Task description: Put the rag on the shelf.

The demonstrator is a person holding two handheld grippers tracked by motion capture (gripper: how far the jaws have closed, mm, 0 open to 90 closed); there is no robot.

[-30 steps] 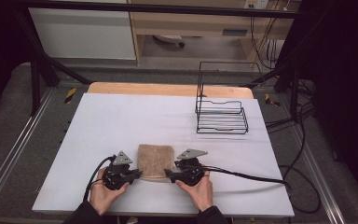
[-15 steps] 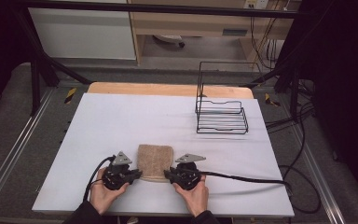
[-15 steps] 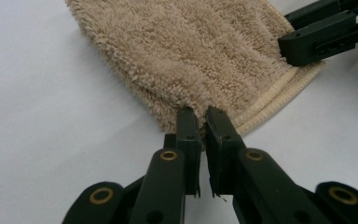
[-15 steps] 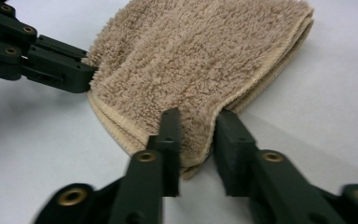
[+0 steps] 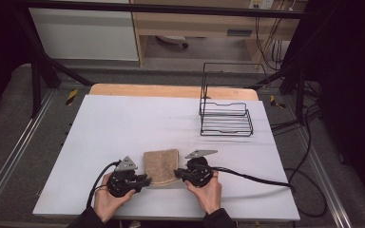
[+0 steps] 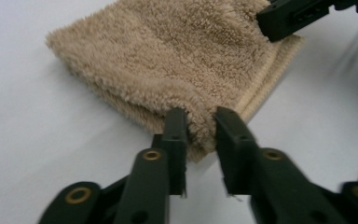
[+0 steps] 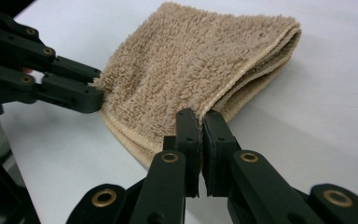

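A folded tan towel (image 5: 161,166) lay flat on the white table (image 5: 123,123) near its front edge, between the 2 hands. The left gripper (image 6: 200,122) was clamped on the towel's near left corner, pile bunched between its jaws, and the right gripper (image 7: 201,122) was pinched tight on the near right corner's hemmed edge. A black wire rack (image 5: 225,111) stood well apart at the table's far right.

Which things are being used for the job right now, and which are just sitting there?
In use:
- tan towel, folded
- left gripper, pinching one near corner of it
- right gripper, clamped on the other near corner

Just sitting there:
- black wire rack at the far right of the table
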